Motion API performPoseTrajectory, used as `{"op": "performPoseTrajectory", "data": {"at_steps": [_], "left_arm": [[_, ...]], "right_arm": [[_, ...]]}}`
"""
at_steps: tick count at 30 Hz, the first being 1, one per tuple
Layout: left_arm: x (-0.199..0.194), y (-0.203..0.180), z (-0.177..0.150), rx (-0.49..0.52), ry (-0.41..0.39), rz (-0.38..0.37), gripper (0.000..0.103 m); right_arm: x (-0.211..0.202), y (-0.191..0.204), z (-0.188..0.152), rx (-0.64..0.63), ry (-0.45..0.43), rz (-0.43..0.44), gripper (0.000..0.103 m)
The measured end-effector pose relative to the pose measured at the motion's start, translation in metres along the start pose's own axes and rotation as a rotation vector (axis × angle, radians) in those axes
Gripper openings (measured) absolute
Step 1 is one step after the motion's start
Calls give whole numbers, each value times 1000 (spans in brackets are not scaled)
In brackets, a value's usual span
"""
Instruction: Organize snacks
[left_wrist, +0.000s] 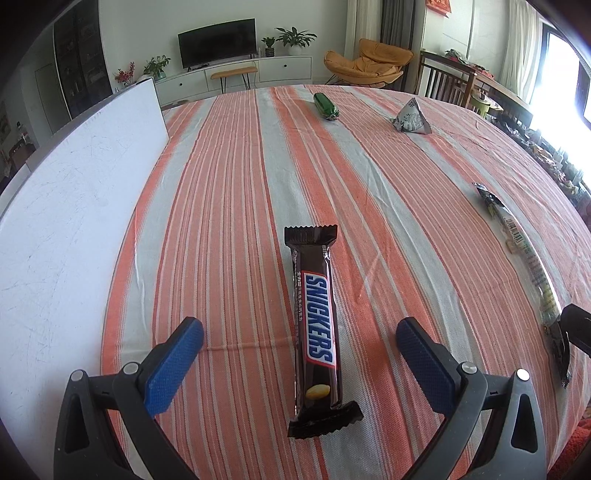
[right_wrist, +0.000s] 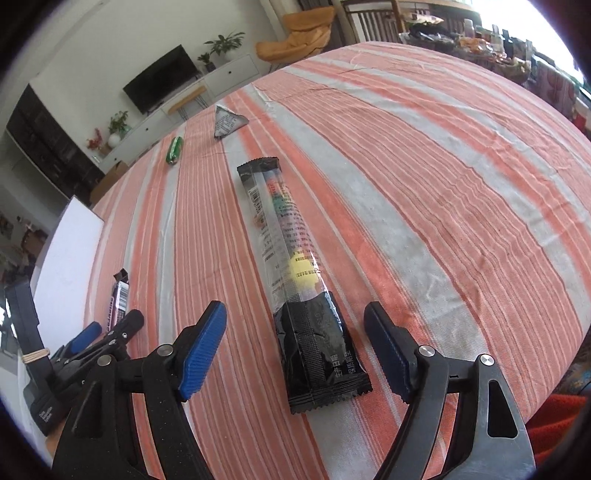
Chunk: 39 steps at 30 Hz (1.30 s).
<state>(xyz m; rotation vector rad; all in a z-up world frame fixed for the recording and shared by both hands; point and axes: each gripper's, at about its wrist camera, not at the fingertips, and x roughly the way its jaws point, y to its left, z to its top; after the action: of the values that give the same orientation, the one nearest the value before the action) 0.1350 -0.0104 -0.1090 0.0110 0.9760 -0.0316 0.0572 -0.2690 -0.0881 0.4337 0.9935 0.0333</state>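
A Snickers bar (left_wrist: 317, 332) lies lengthwise on the striped tablecloth (left_wrist: 240, 221), its near end between the fingers of my open left gripper (left_wrist: 300, 338). A long black and clear snack stick pack (right_wrist: 295, 266) lies between the fingers of my open right gripper (right_wrist: 295, 328). The same pack (left_wrist: 524, 258) shows at the right in the left wrist view. A green wrapped snack (left_wrist: 325, 106) and a grey triangular packet (left_wrist: 412, 117) lie at the far side. Both also show in the right wrist view, the green snack (right_wrist: 174, 149) and the triangular packet (right_wrist: 227, 120).
A white board (left_wrist: 70, 206) lies along the left edge of the table. The left gripper (right_wrist: 96, 343) and the Snickers bar (right_wrist: 120, 299) show at the left of the right wrist view. A TV cabinet, an orange chair (left_wrist: 369, 62) and wooden chairs stand beyond the table.
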Motion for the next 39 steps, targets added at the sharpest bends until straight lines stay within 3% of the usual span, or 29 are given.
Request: {"op": "performPoseTrajectory", "data": {"at_steps": [2,5,7,8,9,10,11,12,17,19,24,28,31,33,34,35,36,38,39], "left_arm": [[-3,-2,-1,24,34,-9,100],[-9,-3,-2,20,45,-17,84],[-12,-1,1,9,35,-20,61],[-14,1,3,6,32,-21,33],[-15,6,4,-8,39,-44,18],[-17,12,4,-45,54,-70,17],[-21,21,3,-92,66,-107,17],[-27,27,0,-130,69,-136,17],[-85,37,-18,-182,9,-290,17],[-114,38,-24,-178,-28,-344,17],[-195,67,-32,-221,-124,-437,17],[-252,117,-37,-279,-235,-382,17],[-276,163,-42,-338,-288,-259,17],[-285,190,-48,-373,-307,-180,17],[-287,202,-52,-393,-310,-154,17],[-289,213,-57,-413,-312,-138,17],[-291,222,-64,-429,-317,-124,17],[-293,233,-72,-448,-329,-95,17],[-295,239,-76,-453,-333,-83,17]], "right_arm": [[0,-2,14,3,49,13,80],[10,20,42,-168,119,-58,80],[28,34,55,-263,176,-79,79],[38,36,59,-278,194,-84,77],[48,36,61,-278,217,-89,77],[57,33,62,-267,238,-95,75],[55,33,63,-274,196,-109,62],[54,32,61,-279,192,-112,15],[22,14,45,-158,171,-12,12],[1,14,41,-104,157,78,12],[-60,74,41,-151,105,298,8],[-98,163,32,-269,107,514,8],[-108,232,19,-341,149,661,8],[-110,261,15,-396,141,689,9],[-109,268,15,-417,133,672,10],[-105,268,16,-431,134,643,20],[-99,263,17,-444,142,596,46],[-82,236,15,-479,122,421,70],[-69,218,10,-517,122,300,70]]}}
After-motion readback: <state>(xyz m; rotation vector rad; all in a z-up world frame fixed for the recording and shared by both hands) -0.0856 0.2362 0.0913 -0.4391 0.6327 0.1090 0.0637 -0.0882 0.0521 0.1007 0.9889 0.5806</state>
